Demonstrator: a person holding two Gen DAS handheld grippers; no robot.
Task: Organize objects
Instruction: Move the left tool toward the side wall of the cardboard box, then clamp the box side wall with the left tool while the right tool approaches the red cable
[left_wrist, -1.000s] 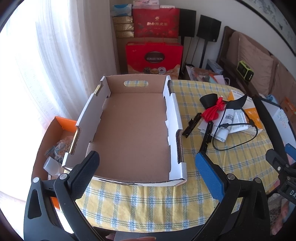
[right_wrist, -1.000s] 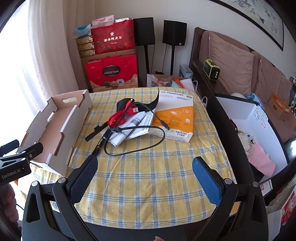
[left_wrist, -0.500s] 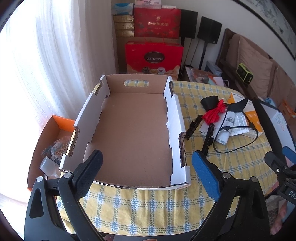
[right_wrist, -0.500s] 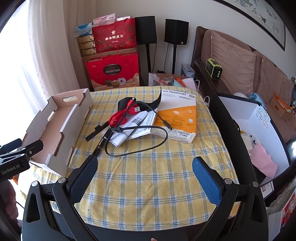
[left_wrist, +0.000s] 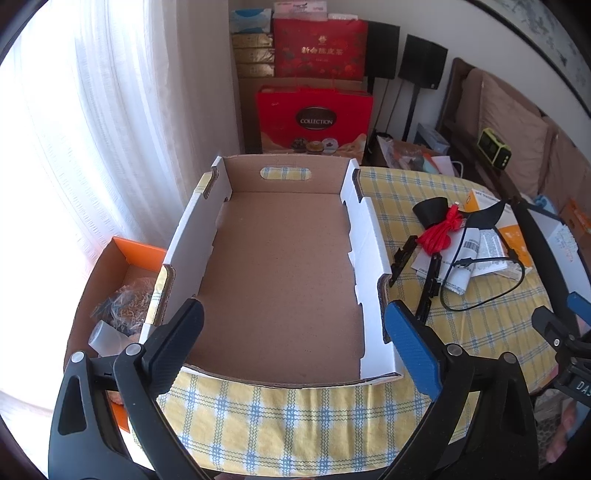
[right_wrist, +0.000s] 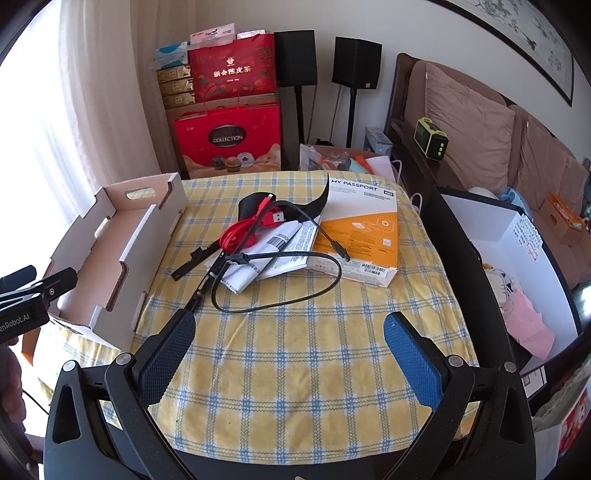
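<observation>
Sitting in a loose heap mid-desk (right_wrist: 295, 369), beside the empty cardboard box (left_wrist: 280, 280), are a red cable (right_wrist: 240, 236), a black cable (right_wrist: 295, 291), folded leaflets (right_wrist: 284, 254) and an orange-and-white carton (right_wrist: 365, 225). Both cables look light and floppy, so pinching the coiled bundle seems better than an end. That carton looks stiff; take its edge. Left claw (left_wrist: 291, 339) and right claw (right_wrist: 288, 347) both hang apart, holding nothing.

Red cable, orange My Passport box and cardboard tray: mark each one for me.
red cable (right_wrist: 238, 236): right wrist view, on its coiled loops.
My Passport box (right_wrist: 364, 229): right wrist view, on its orange front face.
cardboard tray (left_wrist: 277, 280): left wrist view, on its bare brown floor.
</observation>
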